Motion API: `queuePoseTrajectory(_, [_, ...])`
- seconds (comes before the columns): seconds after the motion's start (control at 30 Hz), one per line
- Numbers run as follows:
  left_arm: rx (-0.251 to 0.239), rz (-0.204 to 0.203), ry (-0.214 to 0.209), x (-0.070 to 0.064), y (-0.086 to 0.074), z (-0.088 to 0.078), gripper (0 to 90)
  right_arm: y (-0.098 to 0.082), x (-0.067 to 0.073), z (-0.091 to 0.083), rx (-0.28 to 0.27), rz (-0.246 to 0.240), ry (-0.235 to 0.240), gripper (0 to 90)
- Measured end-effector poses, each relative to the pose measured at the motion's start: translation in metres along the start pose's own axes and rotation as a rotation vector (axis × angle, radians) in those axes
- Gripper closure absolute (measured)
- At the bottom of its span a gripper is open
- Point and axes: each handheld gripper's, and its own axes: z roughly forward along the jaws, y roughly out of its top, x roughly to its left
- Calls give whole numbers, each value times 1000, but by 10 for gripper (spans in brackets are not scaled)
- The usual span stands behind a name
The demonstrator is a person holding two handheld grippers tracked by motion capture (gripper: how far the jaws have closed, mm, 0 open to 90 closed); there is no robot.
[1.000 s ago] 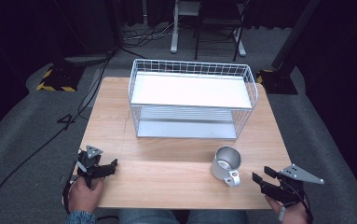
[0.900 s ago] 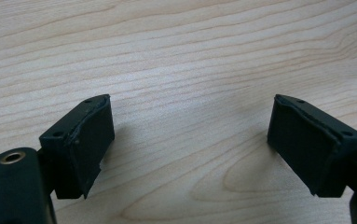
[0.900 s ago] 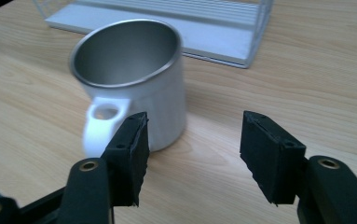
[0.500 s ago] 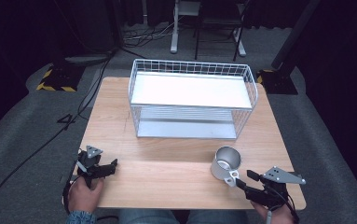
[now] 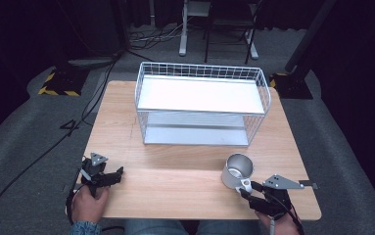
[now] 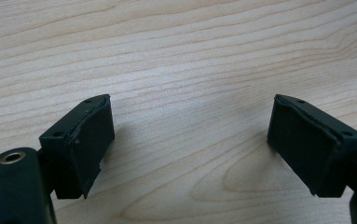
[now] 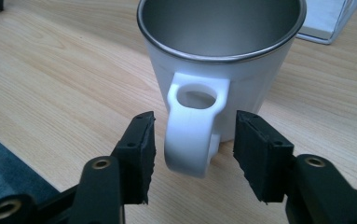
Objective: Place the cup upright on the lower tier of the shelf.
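A white mug (image 5: 238, 170) with a steel rim and inside stands upright on the wooden table (image 5: 175, 176), in front of the wire basket's right end. Its handle (image 7: 192, 126) points toward the near edge. My right gripper (image 5: 246, 190) is open, and its jaws stand either side of that handle without touching it. In the right gripper view the handle sits between the two pads (image 7: 141, 149), with a gap on each side. My left gripper (image 5: 107, 176) rests low at the table's near left, open, with bare wood between its pads (image 6: 92, 140).
A white wire basket (image 5: 202, 104) with a flat white shelf stands across the middle back of the table. Dark floor, cables and stand legs surround the table. Bare wood lies between the two grippers.
My right gripper has moved left and forward from the table's near right corner to the mug, so its jaws now flank the handle. The left gripper has stayed put.
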Motion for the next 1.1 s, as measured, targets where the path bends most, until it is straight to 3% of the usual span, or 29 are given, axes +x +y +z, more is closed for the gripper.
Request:
queuePoseTrajectory(0.23, [0, 0, 0, 0, 0, 0, 150, 5, 2, 3, 25, 23, -25, 600])
queuePoseTrajectory(0.37, [0, -1, 0, 0, 0, 0, 150, 6, 4, 3, 39, 15, -14, 690])
queuePoseTrajectory(0.5, [0, 0, 0, 0, 0, 0, 150, 7, 5, 3, 44, 15, -38, 703])
queuePoseTrajectory(0.93, [0, 0, 0, 0, 0, 0, 150, 5, 3, 2, 36, 27, -29, 710])
queuePoseTrajectory(1.1, [0, 0, 0, 0, 0, 0, 150, 6, 5, 3, 30, -9, -38, 710])
